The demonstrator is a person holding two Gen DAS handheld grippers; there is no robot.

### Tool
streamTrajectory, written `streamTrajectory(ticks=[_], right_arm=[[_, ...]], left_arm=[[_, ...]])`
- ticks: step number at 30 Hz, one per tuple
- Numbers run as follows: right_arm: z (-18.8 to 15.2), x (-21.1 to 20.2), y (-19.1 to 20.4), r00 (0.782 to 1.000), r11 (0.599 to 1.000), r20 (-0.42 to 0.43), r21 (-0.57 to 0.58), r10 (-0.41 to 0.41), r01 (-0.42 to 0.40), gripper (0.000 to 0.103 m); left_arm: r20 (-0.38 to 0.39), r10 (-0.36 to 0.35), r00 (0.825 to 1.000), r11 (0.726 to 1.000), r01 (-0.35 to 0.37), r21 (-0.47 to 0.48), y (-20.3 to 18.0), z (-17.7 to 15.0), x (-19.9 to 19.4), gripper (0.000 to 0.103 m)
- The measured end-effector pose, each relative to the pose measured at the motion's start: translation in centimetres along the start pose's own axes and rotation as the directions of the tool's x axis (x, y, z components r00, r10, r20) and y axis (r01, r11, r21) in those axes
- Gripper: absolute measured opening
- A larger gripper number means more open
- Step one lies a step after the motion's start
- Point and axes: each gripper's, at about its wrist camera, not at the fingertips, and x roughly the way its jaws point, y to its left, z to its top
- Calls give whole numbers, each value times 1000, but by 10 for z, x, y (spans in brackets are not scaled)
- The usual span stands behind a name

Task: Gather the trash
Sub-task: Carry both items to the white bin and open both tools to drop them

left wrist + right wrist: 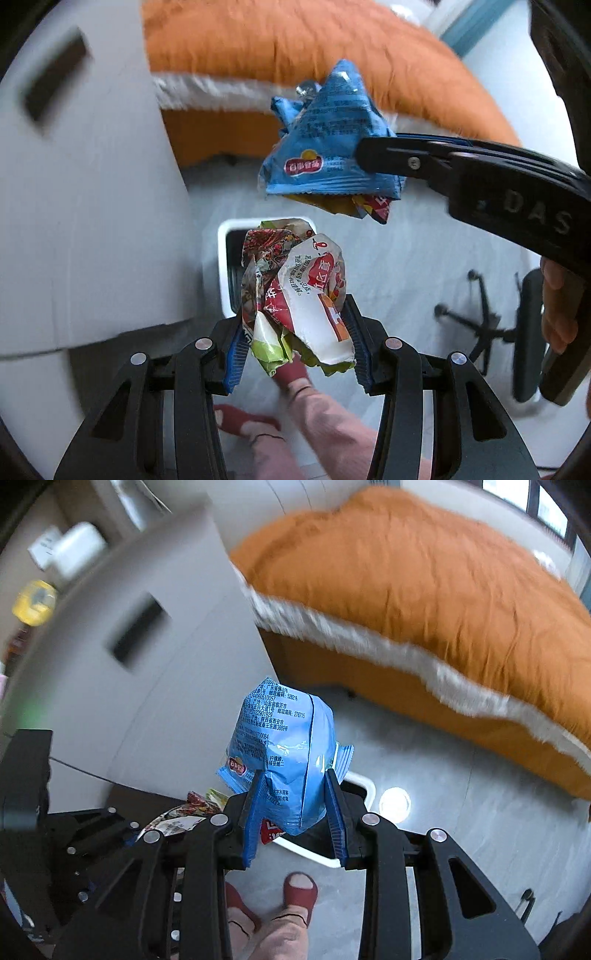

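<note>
Two tongs are in view, and each one pinches trash. The left tongs are pressed on one crumpled wrapper, white, red and green, which sticks out between the two blue pads. The right tongs are closed on one blue snack bag; in the left wrist view a second, yellow and red packet hangs under this blue bag, and I cannot tell if it is gripped too. Both loads hang above one white bin that stands on the grey floor. Beside the bin is one white cabinet, and behind it one bed with an orange cover. Two feet in red slippers stand on the floor below the tongs. One black chair base is at the right.
</note>
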Motion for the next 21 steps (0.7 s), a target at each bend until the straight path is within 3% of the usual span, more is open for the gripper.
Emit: streamTrajectory(ticks=[6,8,10,11,12,14,17,21], right_arm=[[-35,121,-37,993,999,-119,40,11,-6,33],[-47,157,-46,989,999,-151,41,8,-2,33],[-56,182,-51,985,999,-173,33,6,0,35],[-61,199,-55,979,1000,-204,22,9,-5,39],[-66,211,-58,976,1000,-219,14,-2,5,61],[-75,234,-70,972,999,-233,22,-17,23,85],[-80,248,-81,969,999,-247,31,-32,41,89],[-79,242,-81,969,998,-241,19,-47,53,92]], left_arm=[[-68,-18,998,1000,17,-13,18,6,112,47],[-89,-59,994,998,56,-37,23,5,149,49],[-89,-57,994,997,52,-56,24,-4,172,70],[-89,-48,995,997,43,-67,29,-6,185,96],[-80,-32,996,997,26,-76,35,-8,198,98],[-91,0,996,996,-8,-86,42,-4,222,98],[-111,25,994,994,-36,-105,48,-5,238,98],[-109,28,994,993,-40,-115,46,-2,229,98]])
